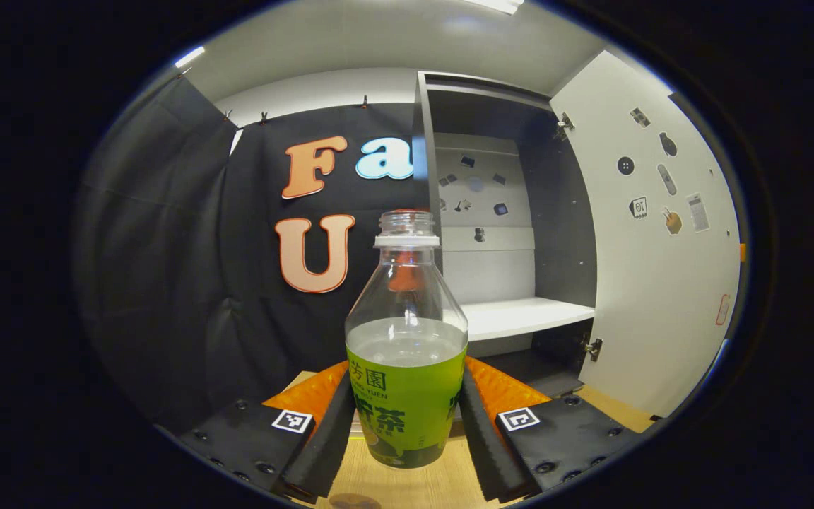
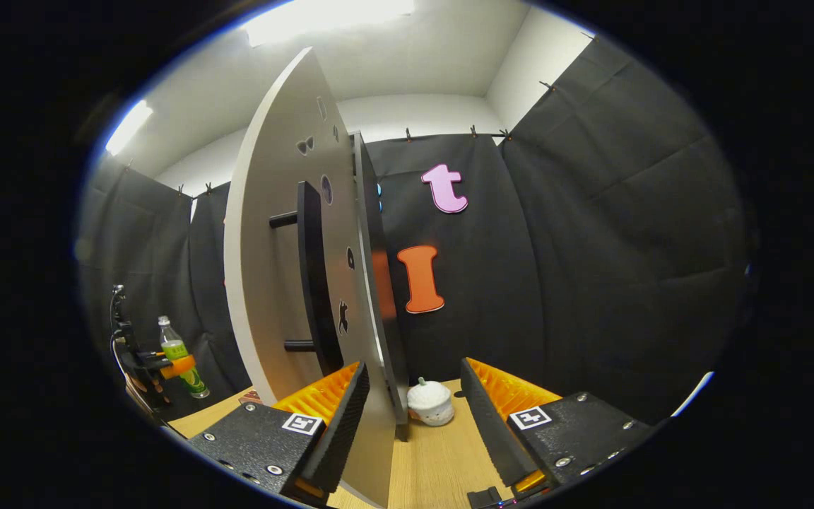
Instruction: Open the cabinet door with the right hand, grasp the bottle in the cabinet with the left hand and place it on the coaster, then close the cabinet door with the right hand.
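A clear bottle (image 1: 407, 353) with a green label, no cap and pale liquid stands upright between the fingers of my left gripper (image 1: 405, 378), which is shut on its labelled lower half. Behind it the cabinet (image 1: 492, 212) stands open, its white door (image 1: 654, 233) swung out to the right. In the right gripper view the door's edge (image 2: 379, 339) runs up between the fingers of my open right gripper (image 2: 414, 367), close to the left finger. The black bar handle (image 2: 311, 276) is on the door's face. Far left, the left gripper (image 2: 177, 366) holds the bottle (image 2: 179, 353).
The wooden table (image 1: 407, 488) lies under the bottle; a dark round edge (image 1: 354, 502) shows at its near side. A white shelf (image 1: 520, 317) inside the cabinet is bare. A small white lidded pot (image 2: 429, 401) sits on the table (image 2: 442, 459) beyond the door.
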`<act>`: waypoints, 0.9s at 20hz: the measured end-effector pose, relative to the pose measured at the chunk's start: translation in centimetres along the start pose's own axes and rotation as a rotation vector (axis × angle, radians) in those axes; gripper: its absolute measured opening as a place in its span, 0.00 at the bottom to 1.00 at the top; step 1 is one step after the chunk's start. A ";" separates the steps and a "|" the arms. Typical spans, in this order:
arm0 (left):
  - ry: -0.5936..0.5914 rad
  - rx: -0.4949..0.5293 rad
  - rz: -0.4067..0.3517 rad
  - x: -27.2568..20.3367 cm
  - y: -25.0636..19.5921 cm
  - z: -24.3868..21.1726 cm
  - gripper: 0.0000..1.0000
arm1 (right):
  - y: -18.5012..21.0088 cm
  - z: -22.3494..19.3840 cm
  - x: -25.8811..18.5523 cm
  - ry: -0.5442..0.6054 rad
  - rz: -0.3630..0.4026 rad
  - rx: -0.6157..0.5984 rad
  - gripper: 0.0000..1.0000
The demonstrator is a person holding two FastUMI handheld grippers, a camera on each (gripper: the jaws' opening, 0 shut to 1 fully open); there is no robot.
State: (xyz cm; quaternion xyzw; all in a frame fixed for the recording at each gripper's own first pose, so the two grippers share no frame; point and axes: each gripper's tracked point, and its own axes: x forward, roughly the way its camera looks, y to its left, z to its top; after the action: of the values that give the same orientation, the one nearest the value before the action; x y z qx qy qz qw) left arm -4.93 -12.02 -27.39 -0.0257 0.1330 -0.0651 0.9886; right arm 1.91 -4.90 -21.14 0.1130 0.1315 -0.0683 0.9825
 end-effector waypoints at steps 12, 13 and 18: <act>0.013 -0.040 0.044 -2.8 5.4 -8.2 0.81 | -0.3 0.8 0.4 -0.026 -0.029 0.000 0.81; 0.016 -0.043 0.048 -2.6 5.8 -9.0 0.82 | -0.4 0.7 0.5 -0.028 -0.034 -0.003 0.82; 0.075 -0.075 0.048 -2.9 6.9 -14.5 0.81 | -0.6 0.3 0.8 -0.024 -0.040 0.000 0.81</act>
State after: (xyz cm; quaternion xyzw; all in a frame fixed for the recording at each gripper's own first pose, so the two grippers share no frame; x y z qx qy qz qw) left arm -10.75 -5.23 -41.05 -0.0568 0.1727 -0.0373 0.9826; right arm 2.65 -5.64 -21.23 0.1094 0.1219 -0.0893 0.9824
